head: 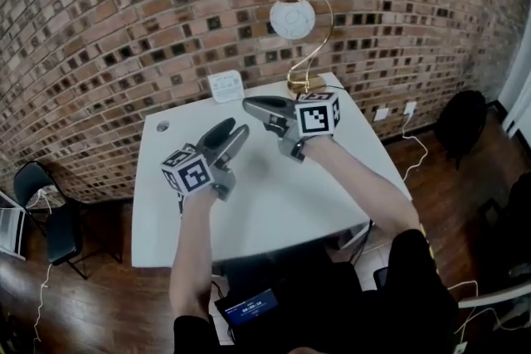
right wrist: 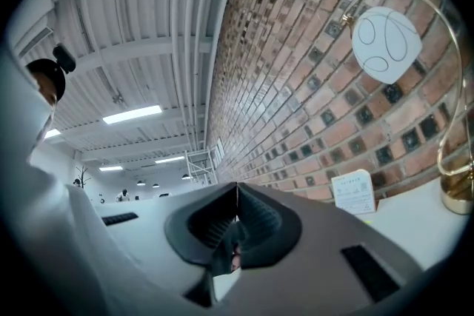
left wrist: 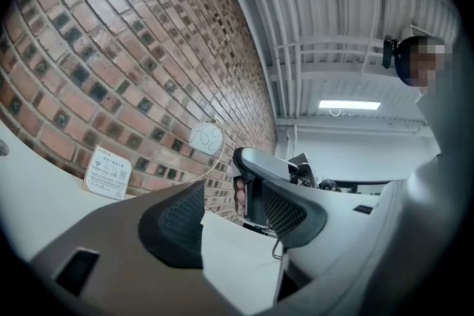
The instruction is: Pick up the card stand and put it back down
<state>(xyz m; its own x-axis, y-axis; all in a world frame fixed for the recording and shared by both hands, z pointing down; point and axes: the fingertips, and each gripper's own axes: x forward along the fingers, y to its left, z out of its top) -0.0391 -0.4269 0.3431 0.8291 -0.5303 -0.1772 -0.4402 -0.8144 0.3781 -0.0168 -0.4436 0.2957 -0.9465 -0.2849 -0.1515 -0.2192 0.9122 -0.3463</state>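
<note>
The card stand (head: pixel 225 85) is a small white sign standing at the back of the white table (head: pixel 274 203), against the brick wall. It also shows in the left gripper view, card stand (left wrist: pixel 109 175), and in the right gripper view, card stand (right wrist: pixel 354 192). My left gripper (head: pixel 235 128) hovers over the table's middle, short of the stand, jaws open and empty (left wrist: pixel 229 218). My right gripper (head: pixel 249 104) sits just right of the stand and points left at it; its jaws (right wrist: pixel 237 192) are shut with nothing between them. Neither gripper touches the stand.
A gold lamp (head: pixel 304 33) with a white globe stands at the table's back right corner. A small round mark (head: pixel 163 126) lies near the back left corner. A black chair (head: pixel 51 215) is on the floor at left, another (head: pixel 460 122) at right. A dark screen (head: pixel 249 307) lies below the front edge.
</note>
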